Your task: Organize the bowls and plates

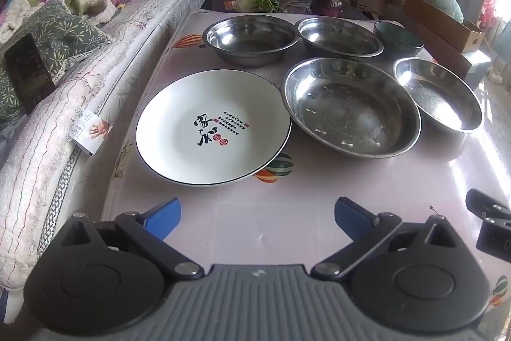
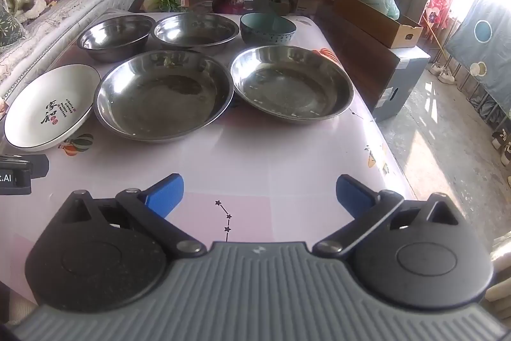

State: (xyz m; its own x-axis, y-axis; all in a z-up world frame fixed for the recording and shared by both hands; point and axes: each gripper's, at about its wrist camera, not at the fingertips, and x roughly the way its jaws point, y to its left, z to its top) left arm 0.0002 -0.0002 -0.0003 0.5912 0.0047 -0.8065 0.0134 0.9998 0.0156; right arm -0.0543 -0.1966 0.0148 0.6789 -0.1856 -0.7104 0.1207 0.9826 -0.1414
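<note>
both grippers hang over the near edge of the table (image 2: 287,168), nothing touched yet, so this looks like the very start: all the dishes lie spread out singly. the left gripper (image 1: 257,218) has its blue fingers spread wide with only tablecloth between them, and the right gripper (image 2: 259,195) is the same, wide apart and empty. right ahead of the left one sits the white plate (image 1: 213,128) with black lettering, beside it the big steel dish (image 1: 351,107), and the second steel dish (image 2: 291,82) at the right. behind them, two steel bowls (image 1: 250,39) (image 1: 340,35) and a teal bowl (image 2: 267,28) at the far right corner. my read: stacking like with like comes next, and the first reach calls for one finger sliding under a rim, tricky on those shallow, shiny dishes sitting flat. the two front steel dishes look close to touching, though i can't tell for sure. hard to see: the teal bowl's foot is hidden behind the steel dish in the right view, the fisheye bends sizes so matching dishes is a guess, and window glare washes out the right edge
</note>
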